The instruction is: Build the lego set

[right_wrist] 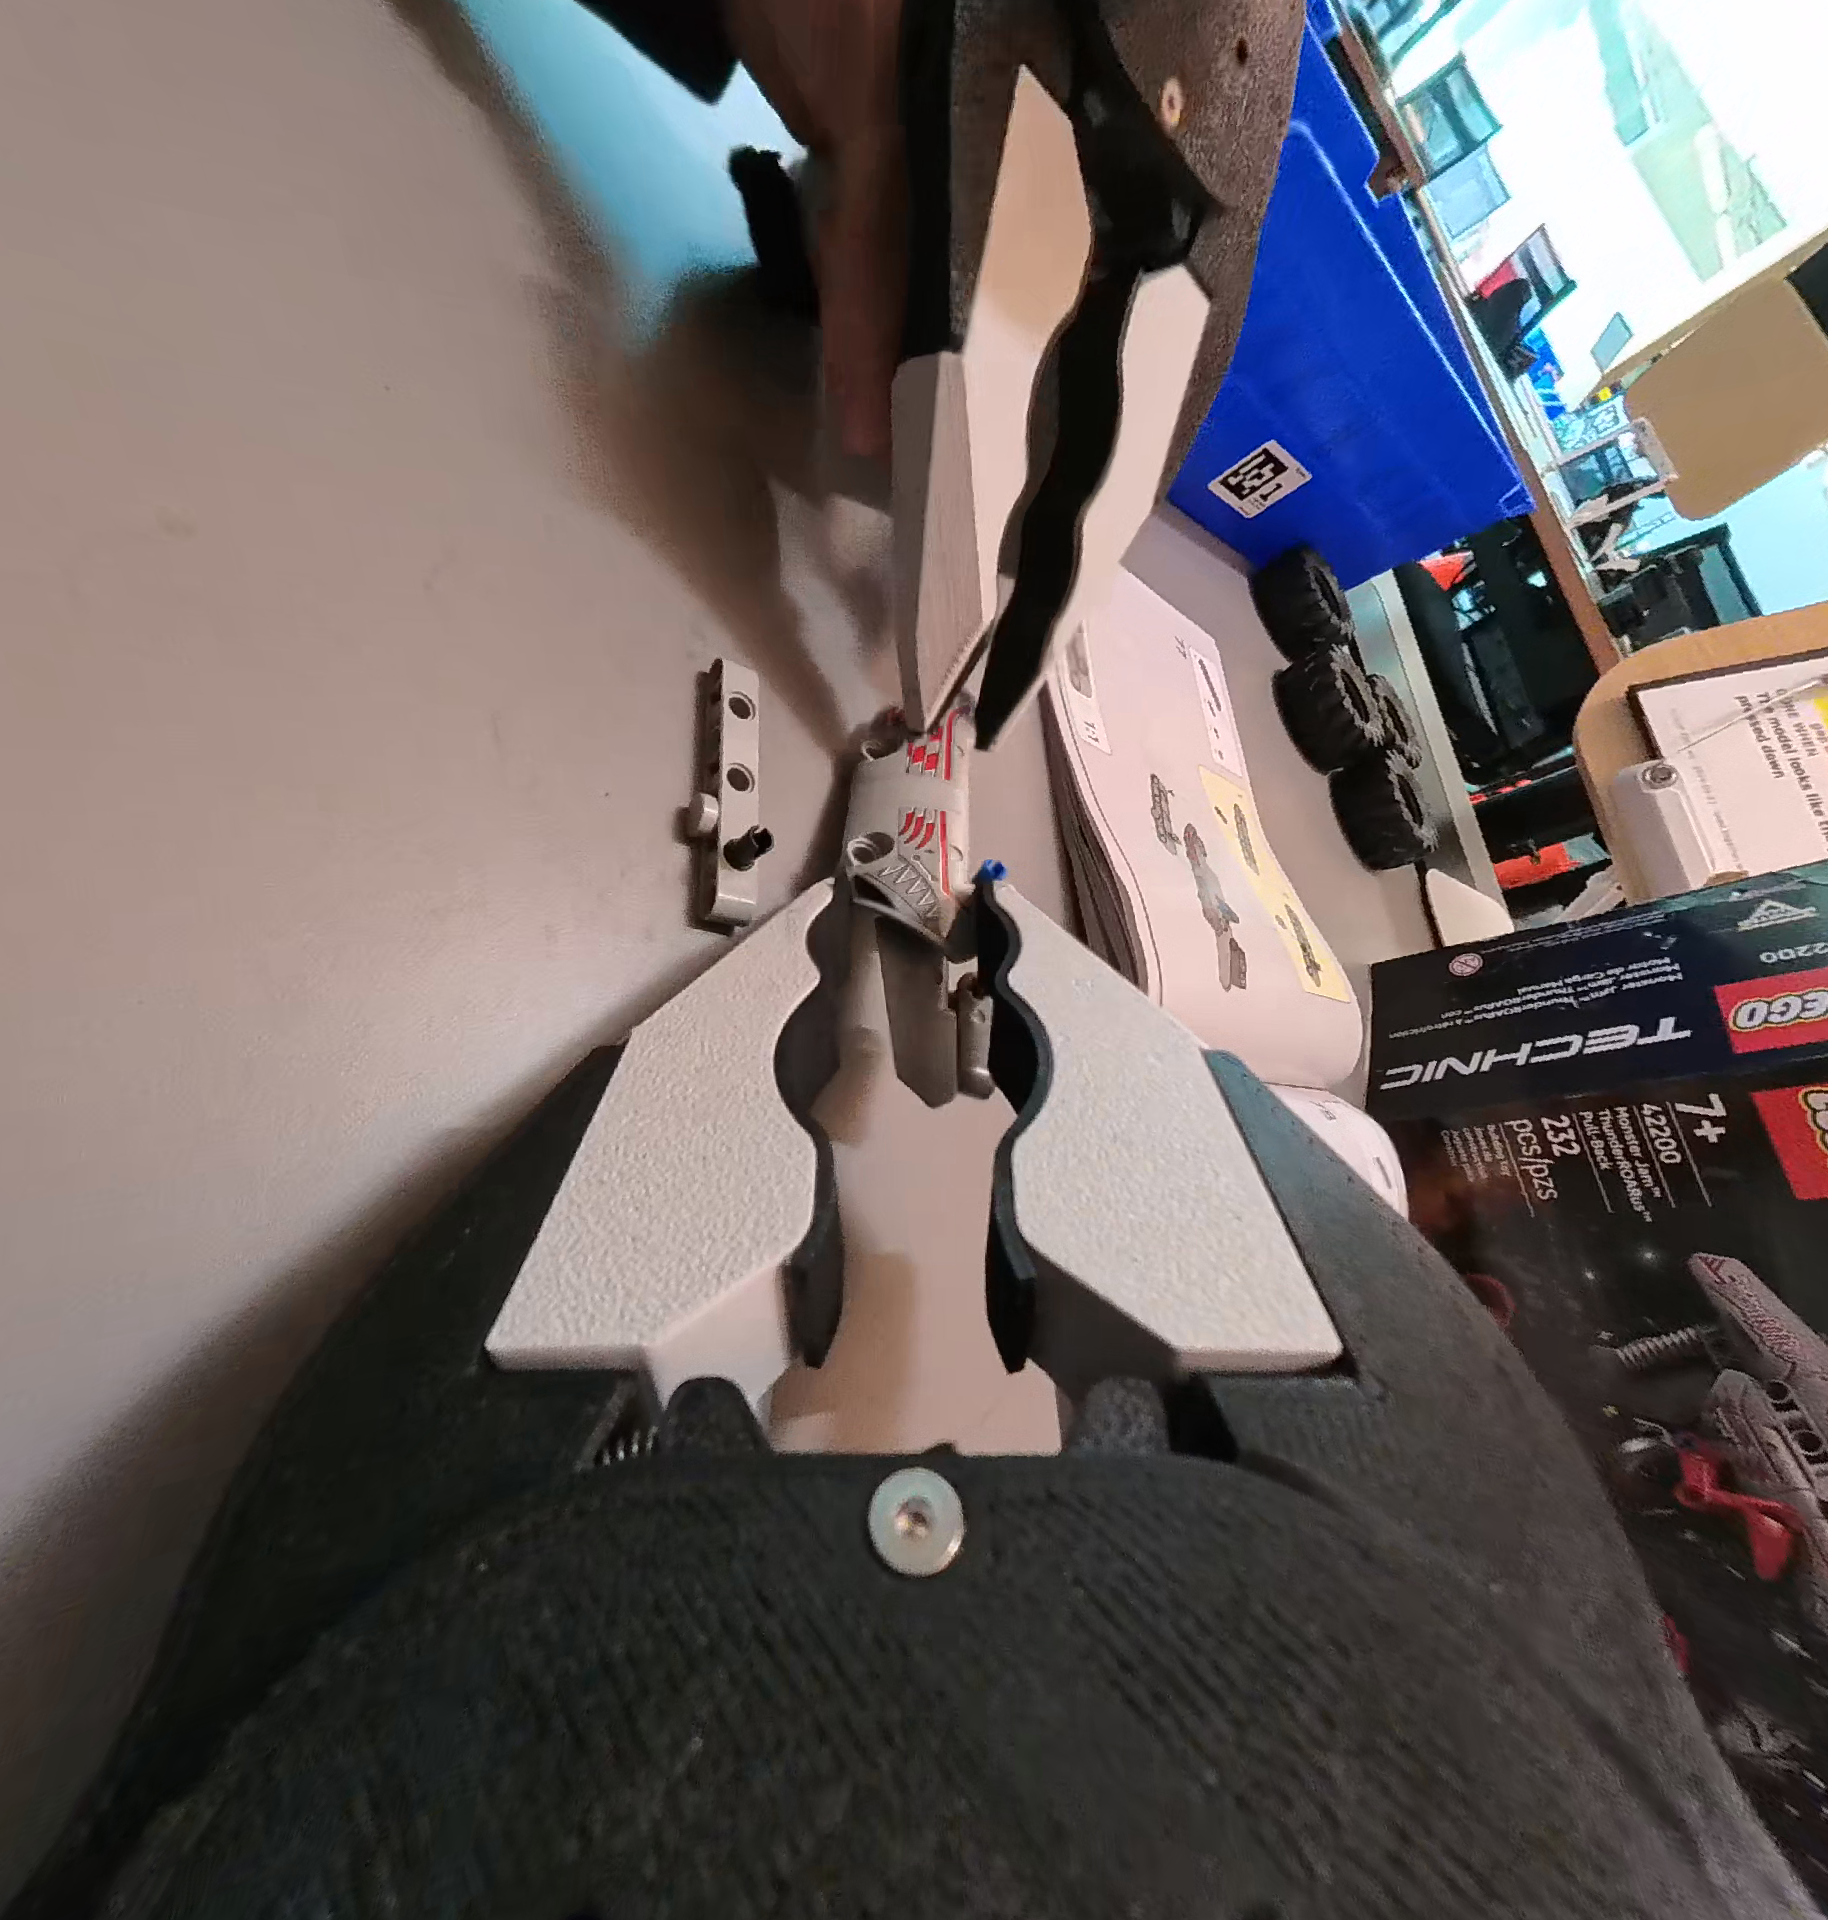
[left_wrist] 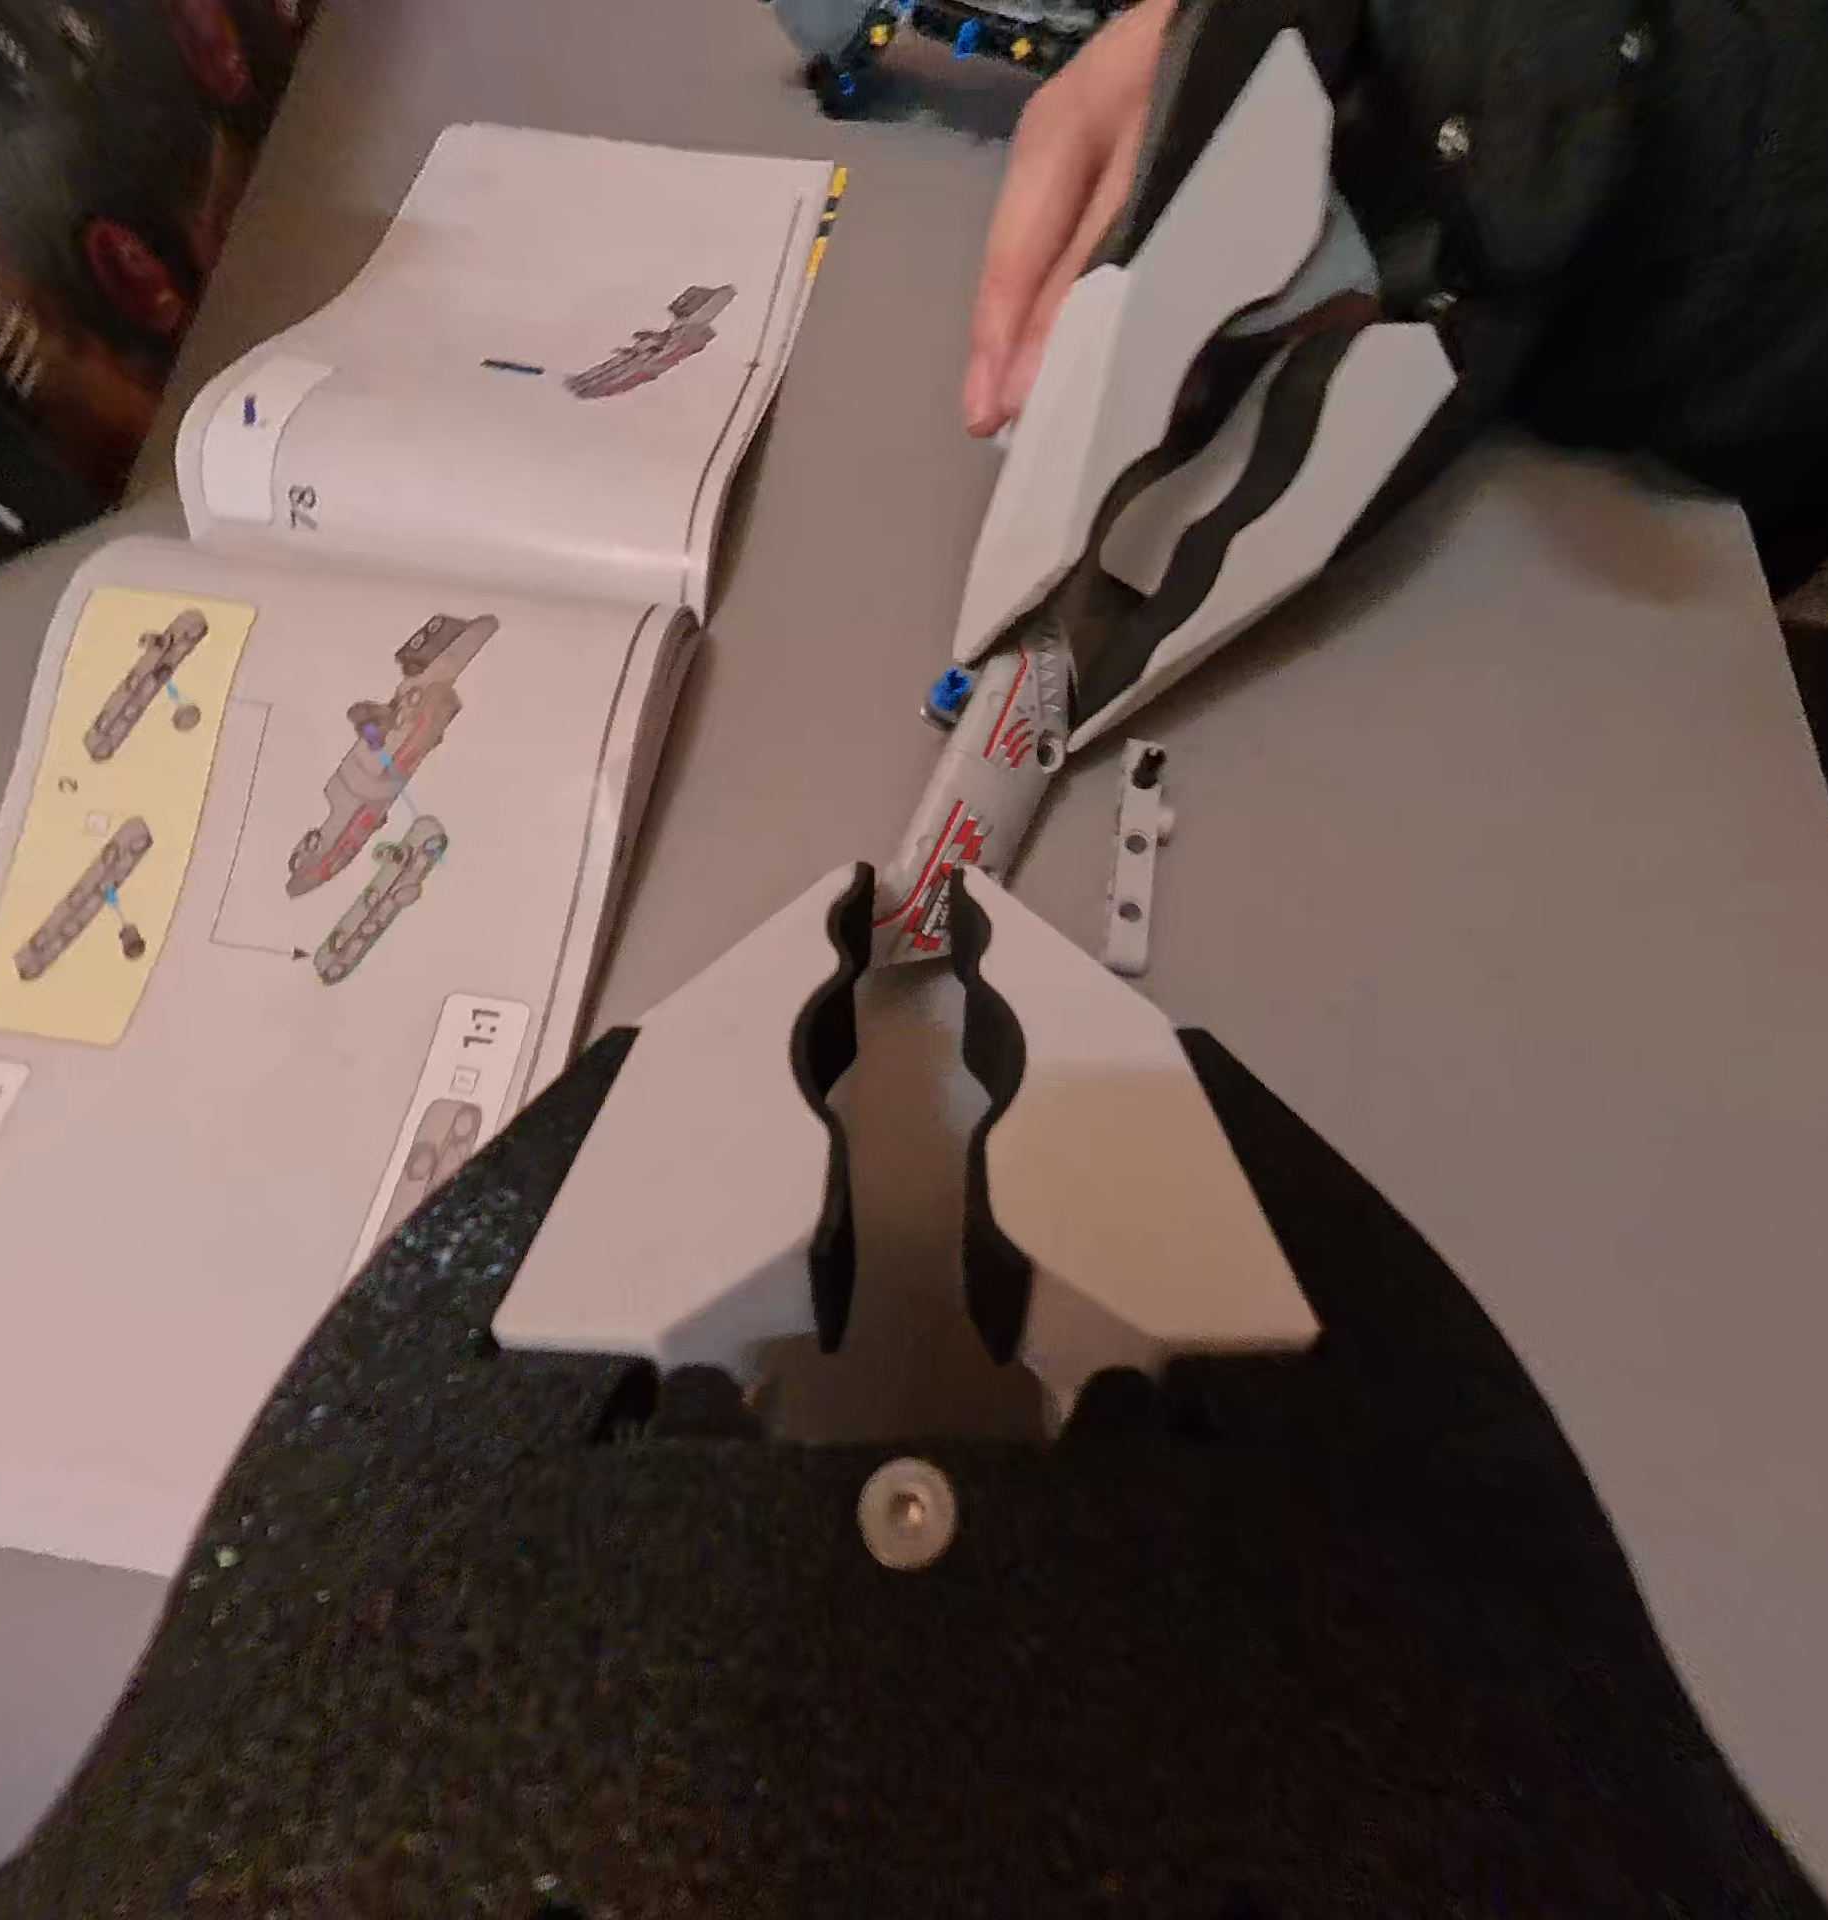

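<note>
Both jaws pinching my decorated grey panel assembly at opposite ends; twisting unevenly could pop its blue pin loose

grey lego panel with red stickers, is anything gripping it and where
Both grippers hold the long grey lego panel with red stickers: the left gripper pinches its striped end, and the right gripper pinches the opposite end, by the tooth print.

Blue bin beyond the grey table
</note>
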The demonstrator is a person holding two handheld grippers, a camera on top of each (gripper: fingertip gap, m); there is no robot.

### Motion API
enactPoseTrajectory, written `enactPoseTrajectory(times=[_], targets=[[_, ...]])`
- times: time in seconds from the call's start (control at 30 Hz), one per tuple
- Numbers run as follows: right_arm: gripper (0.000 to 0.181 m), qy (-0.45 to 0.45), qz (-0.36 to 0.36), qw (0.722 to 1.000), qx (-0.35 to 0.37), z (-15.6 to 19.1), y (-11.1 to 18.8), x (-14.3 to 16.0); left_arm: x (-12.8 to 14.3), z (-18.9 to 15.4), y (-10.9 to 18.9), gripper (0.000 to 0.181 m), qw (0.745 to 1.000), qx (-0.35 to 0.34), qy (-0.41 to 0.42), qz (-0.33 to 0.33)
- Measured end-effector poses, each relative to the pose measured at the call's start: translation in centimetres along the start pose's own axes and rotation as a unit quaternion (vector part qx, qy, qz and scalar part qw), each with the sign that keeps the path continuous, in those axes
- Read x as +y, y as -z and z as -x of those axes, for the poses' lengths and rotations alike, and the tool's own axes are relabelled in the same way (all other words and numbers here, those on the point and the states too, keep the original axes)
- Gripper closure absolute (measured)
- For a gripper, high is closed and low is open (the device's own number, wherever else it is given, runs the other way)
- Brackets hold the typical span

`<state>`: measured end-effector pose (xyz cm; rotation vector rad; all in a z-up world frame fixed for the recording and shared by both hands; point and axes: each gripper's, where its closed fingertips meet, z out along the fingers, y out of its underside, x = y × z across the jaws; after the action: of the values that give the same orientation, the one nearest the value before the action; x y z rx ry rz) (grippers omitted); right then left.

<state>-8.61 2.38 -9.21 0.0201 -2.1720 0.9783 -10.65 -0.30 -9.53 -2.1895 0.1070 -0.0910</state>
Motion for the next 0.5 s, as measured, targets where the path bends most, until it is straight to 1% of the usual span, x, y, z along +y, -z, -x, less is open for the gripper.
enactPoseTrajectory(times=[0.03,0.1,0.17,0.2,0.33,0.4,0.5], targets=[[0.159,-0.003,0.001,1.0,-0.003,0.1,0.0,0.0,-0.1,-0.2,0.2,0.172,1.0,0.001,-0.017,-0.007],[0.156,-0.017,0.006,1.0,-0.014,0.2,0.2,0.1,-0.5,-0.7,0.4,0.179,0.998,0.002,-0.051,-0.022],[0.141,-0.056,0.007,0.998,-0.033,0.1,0.5,0.0,-0.5,-1.0,0.6,0.181,0.996,-0.004,-0.083,-0.028],[0.138,-0.087,0.003,0.995,-0.046,-0.1,0.7,-0.2,-0.5,-1.1,0.6,0.181,0.995,-0.008,-0.096,-0.029],[0.135,-0.179,-0.032,0.98,-0.085,-1.6,0.9,-0.7,-0.6,-1.6,0.7,0.181,0.992,-0.005,-0.121,-0.036],[0.133,-0.202,-0.021,0.973,-0.11,-1.8,0.5,-0.1,-0.6,-1.6,0.8,0.181,0.99,-0.007,-0.135,-0.038],[0.134,-0.205,0.001,0.964,-0.172,-0.8,0.1,0.4,-0.4,-1.7,0.9,0.181,0.988,-0.007,-0.148,-0.038]])
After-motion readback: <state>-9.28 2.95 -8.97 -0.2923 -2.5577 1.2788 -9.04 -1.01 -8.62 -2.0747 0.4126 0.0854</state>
